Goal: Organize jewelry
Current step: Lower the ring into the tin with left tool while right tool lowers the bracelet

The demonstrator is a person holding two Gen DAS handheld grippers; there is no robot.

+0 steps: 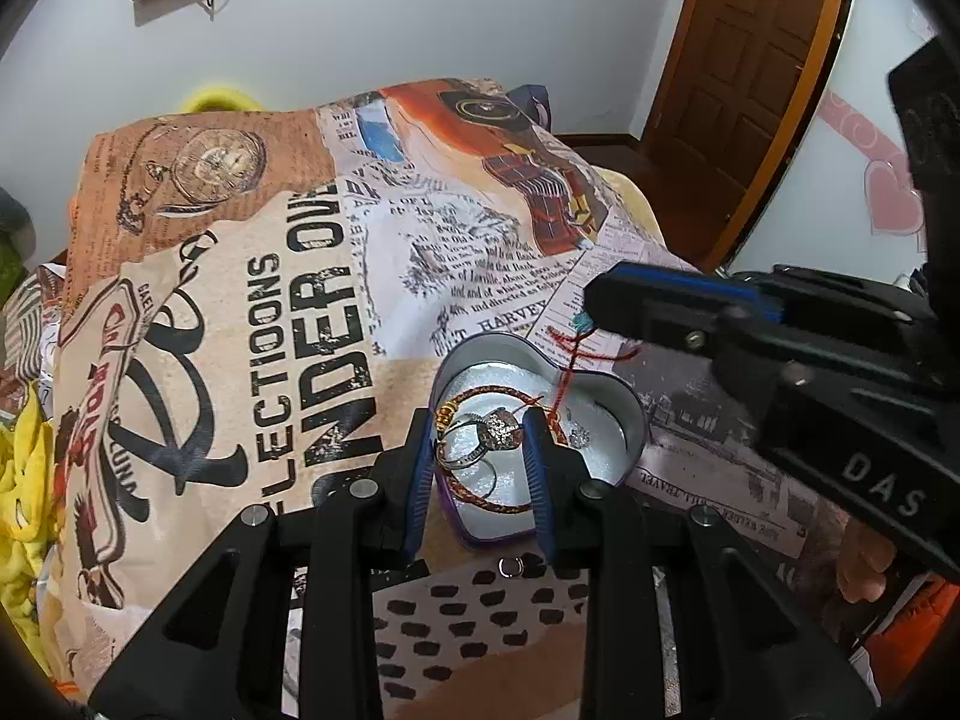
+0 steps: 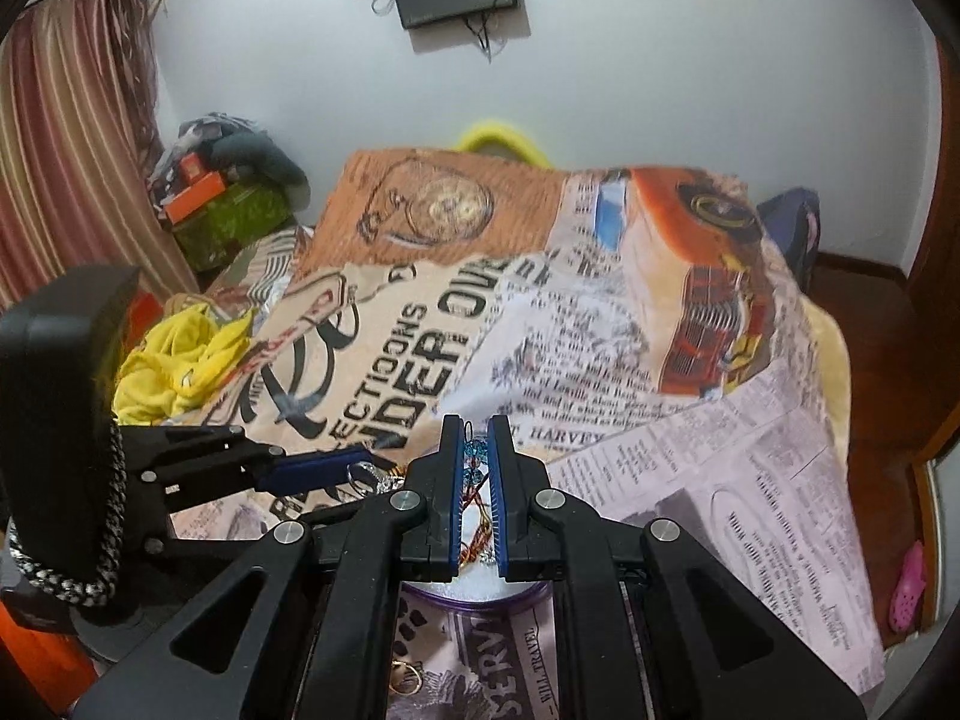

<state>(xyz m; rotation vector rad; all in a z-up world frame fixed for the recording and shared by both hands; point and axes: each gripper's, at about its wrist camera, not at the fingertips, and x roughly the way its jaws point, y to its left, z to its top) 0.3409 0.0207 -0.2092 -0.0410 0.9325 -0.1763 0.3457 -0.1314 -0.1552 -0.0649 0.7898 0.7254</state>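
A heart-shaped tin (image 1: pixel 624 414) with purple sides and a white inside lies open on the printed cloth. A red-and-gold braided bracelet (image 1: pixel 498 393) lies in it. My left gripper (image 1: pixel 480 450) hovers over the tin's near lobe, shut on a silver ring with a sparkling stone (image 1: pixel 501 426); thin silver hoops hang with it. From the right, my right gripper (image 1: pixel 591 300) reaches in above the tin's far rim. In the right wrist view the right gripper (image 2: pixel 474 438) is shut on a red string bracelet with teal beads (image 2: pixel 477 450). Its cord (image 1: pixel 567 372) dangles into the tin.
The newspaper-print cloth (image 1: pixel 288 312) covers the whole surface. A small loose ring (image 1: pixel 510 567) lies on it just before the tin. Yellow fabric (image 2: pixel 174 360) is heaped at the left edge, boxes (image 2: pixel 222 210) stand beyond it, and a wooden door (image 1: pixel 744 60) is at the right.
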